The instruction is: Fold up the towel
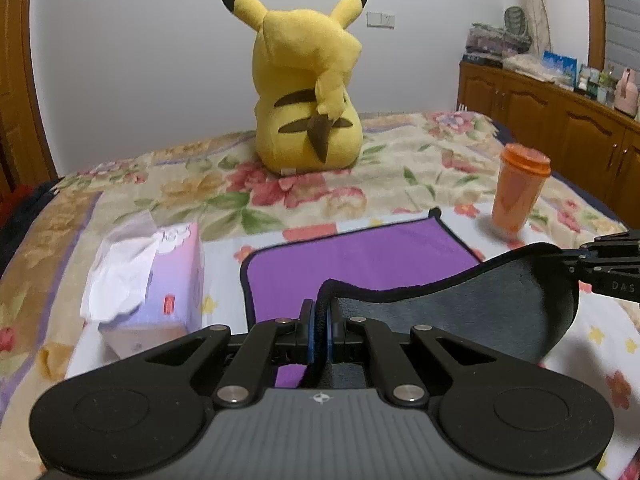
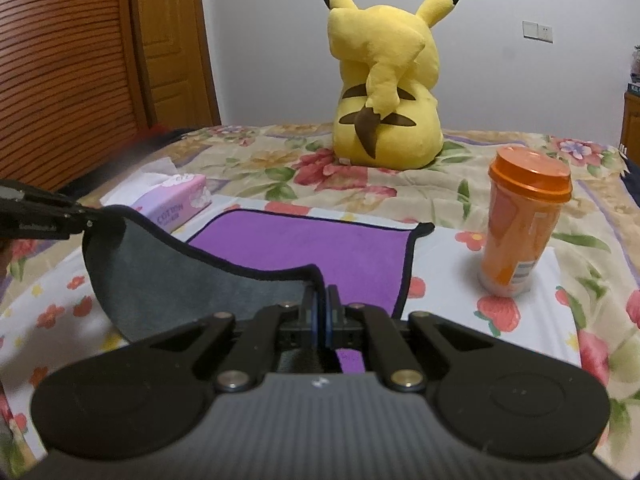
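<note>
The towel [image 1: 352, 256] is purple on top and grey underneath, with a black hem, and lies on a floral bedspread. My left gripper [image 1: 321, 312] is shut on its near left corner and holds it lifted. My right gripper [image 2: 321, 300] is shut on its near right corner. The near edge hangs raised between the two, grey side [image 2: 192, 280] showing, while the far purple half [image 2: 304, 240] lies flat. The right gripper shows at the right edge of the left wrist view [image 1: 576, 264]. The left gripper shows at the left edge of the right wrist view [image 2: 90, 216].
A pink tissue box [image 1: 160, 280] sits left of the towel. An orange lidded cup [image 1: 516, 188] stands to its right, also in the right wrist view [image 2: 520, 224]. A yellow Pikachu plush [image 1: 308, 92] sits behind. Wooden cabinets [image 1: 560, 120] line the right wall.
</note>
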